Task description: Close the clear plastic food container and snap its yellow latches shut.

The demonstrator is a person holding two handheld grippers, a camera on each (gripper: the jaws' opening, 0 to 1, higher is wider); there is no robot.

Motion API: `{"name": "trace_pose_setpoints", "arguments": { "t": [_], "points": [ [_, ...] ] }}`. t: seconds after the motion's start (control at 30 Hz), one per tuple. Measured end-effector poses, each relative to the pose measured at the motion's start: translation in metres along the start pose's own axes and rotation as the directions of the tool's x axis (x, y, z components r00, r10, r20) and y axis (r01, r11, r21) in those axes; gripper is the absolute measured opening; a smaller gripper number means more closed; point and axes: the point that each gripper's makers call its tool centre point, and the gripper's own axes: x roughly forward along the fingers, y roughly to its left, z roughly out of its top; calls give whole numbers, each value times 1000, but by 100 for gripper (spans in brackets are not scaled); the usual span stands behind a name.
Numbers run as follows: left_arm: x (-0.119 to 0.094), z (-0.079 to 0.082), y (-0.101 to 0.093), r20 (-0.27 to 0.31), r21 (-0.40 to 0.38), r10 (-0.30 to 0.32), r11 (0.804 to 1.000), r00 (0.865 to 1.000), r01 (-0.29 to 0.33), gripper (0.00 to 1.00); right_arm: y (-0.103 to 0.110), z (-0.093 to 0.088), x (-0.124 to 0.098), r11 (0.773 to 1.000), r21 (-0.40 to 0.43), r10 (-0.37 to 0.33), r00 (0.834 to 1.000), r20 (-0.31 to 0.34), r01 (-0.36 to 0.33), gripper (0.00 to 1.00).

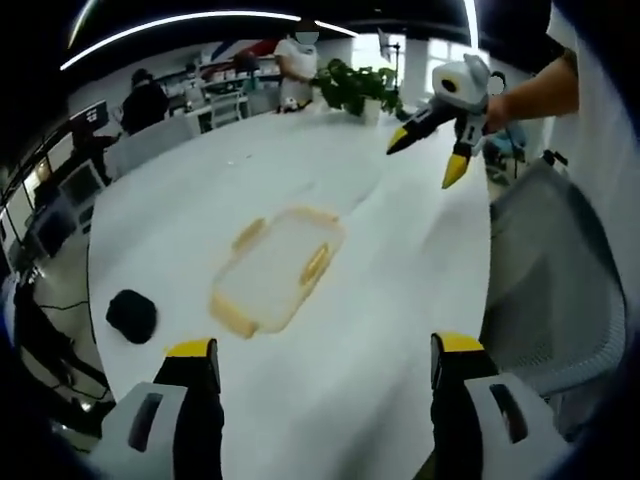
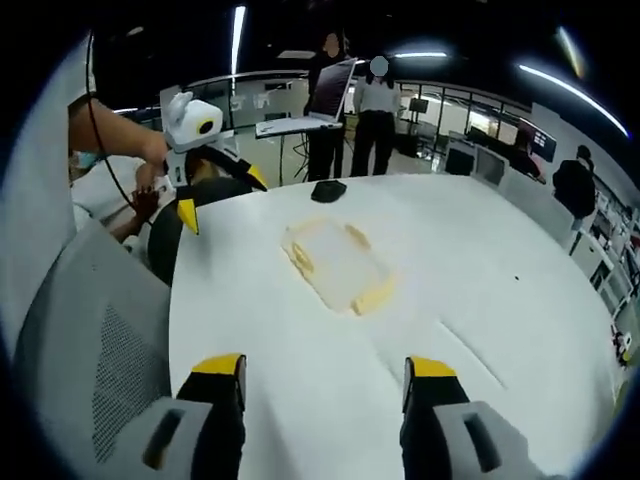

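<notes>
1. Left gripper view, nearest: left gripper (image 1: 325,365) rises from the bottom edge, jaws spread wide, yellow tips apart, nothing between them. It hangs above the white table (image 1: 400,270).
2. Right gripper view, nearest: right gripper (image 2: 325,380), jaws likewise spread, nothing held, over the same table (image 2: 500,300).
3. Mid-distance: clear plastic food container (image 1: 275,270) lies flat on the table, beyond the left jaws, apart from both grippers. Lid is on top; yellow latches (image 1: 316,262) visible along its sides and at the near end. Whether any latch is snapped down I cannot tell.
4. Same container in the right gripper view (image 2: 338,262), central on the table, one yellow latch (image 2: 373,296) at the near corner, others along the far sides.
5. A small black object (image 1: 132,314) sits on the table near its left edge, well apart from the container; it also shows at the table's far edge (image 2: 328,190).
6. Grey mesh chair (image 1: 560,290) beside the table at right; also seen at left (image 2: 90,350).
7. Far: potted green plant (image 1: 352,88) on the table's far end; people standing (image 2: 376,125) and desks with monitors behind.
</notes>
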Motion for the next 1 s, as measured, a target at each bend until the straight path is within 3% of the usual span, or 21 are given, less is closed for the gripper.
{"name": "trace_pose_setpoints", "arguments": {
  "t": [0.43, 1.0],
  "points": [
    [4, -8, 18, -44, 90, -17, 996, 999, 21, 82, -6, 11, 19, 998, -20, 51, 999, -16, -52, 55],
    [24, -12, 35, -117, 183, -47, 981, 992, 68, 82, -18, 20, 43, 985, -121, 117, 990, -75, -126, 54]
  ]
}}
